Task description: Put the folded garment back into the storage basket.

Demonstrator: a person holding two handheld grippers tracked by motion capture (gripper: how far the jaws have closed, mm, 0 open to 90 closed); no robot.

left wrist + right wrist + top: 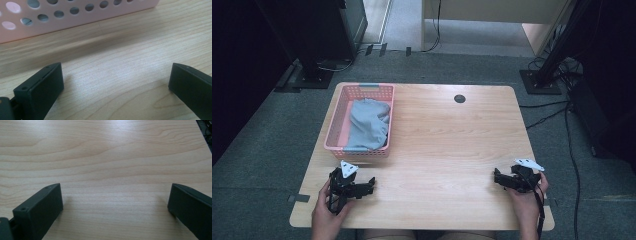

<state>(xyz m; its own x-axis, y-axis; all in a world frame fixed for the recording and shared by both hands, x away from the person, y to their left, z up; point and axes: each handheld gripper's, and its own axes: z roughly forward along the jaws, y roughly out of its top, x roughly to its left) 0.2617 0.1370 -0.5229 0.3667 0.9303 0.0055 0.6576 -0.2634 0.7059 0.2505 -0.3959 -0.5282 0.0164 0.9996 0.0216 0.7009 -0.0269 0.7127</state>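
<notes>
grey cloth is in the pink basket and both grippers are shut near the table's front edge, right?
Not quite: both grippers, left and right, are open, as each gripper view shows with jaws wide apart. The grey cloth is in the pink basket, per the high view.

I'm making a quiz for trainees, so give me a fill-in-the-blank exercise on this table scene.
1. The grey cloth lies inside the pink ____.
2. The jaws of the left gripper and the right gripper both stand ____.
3. The basket is nearer the ____ gripper.
4. Between the right gripper's jaws there is bare ____.

Missing words: basket; open; left; table
</notes>
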